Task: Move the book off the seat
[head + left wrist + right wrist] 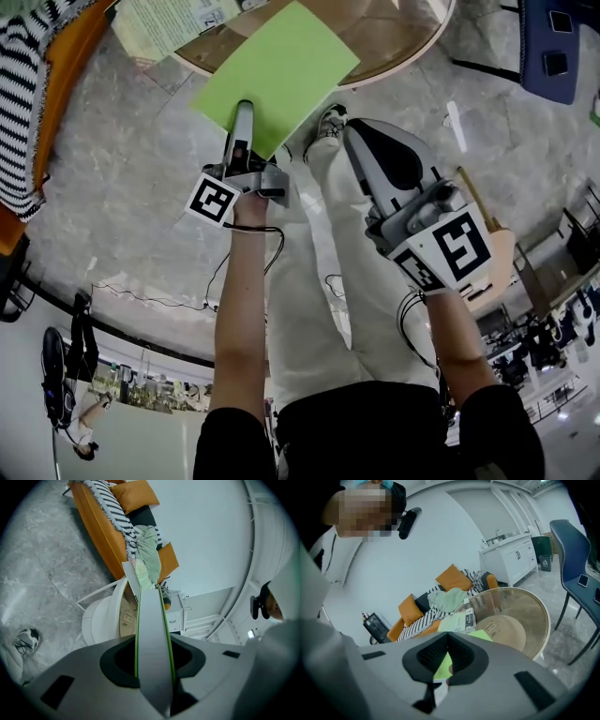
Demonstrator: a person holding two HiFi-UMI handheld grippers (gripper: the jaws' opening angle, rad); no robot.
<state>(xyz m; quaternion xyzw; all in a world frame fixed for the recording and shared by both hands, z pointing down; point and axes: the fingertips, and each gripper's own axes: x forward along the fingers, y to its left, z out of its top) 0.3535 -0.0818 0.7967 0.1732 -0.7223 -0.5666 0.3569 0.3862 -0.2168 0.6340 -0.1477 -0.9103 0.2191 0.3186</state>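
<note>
A thin green book is held out over the near edge of the round glass table. My left gripper is shut on the book's near edge. In the left gripper view the book runs edge-on between the jaws of the left gripper, white pages between green covers. My right gripper hangs to the right of the book, apart from it, with its jaws together and nothing in them. In the right gripper view the right gripper points at the table, and the green book shows just past the jaws.
A pale green booklet lies on the table. An orange sofa with a striped blanket stands at the left. At the right stands a blue chair. The person's legs and a shoe are below the grippers. Grey stone floor lies around.
</note>
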